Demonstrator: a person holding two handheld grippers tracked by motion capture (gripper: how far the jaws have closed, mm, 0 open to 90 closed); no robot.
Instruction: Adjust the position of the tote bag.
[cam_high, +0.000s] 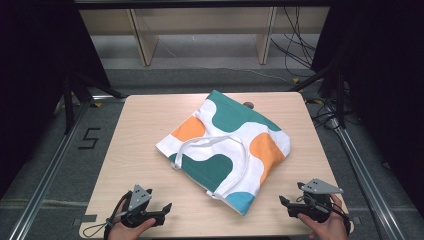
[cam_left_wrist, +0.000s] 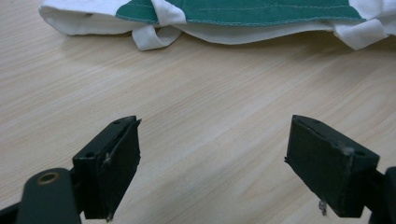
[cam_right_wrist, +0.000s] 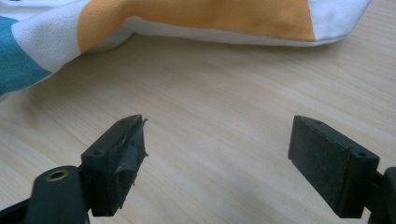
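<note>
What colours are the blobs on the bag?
The bag is white with wavy blobs of dark green, orange and a bit of light blue. The high view shows it best.

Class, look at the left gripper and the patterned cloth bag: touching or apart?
Apart. The left gripper view shows bare table between the open left gripper and the bag's edge.

The tote bag (cam_high: 227, 145) in front of me lies flat near the middle of the table (cam_high: 145, 130), turned at an angle — one corner points away from me, another toward my near edge. It is white cloth with rounded green, orange and blue patches. Its white handles (cam_high: 220, 142) lie looped across the top — limp, not held.
</note>
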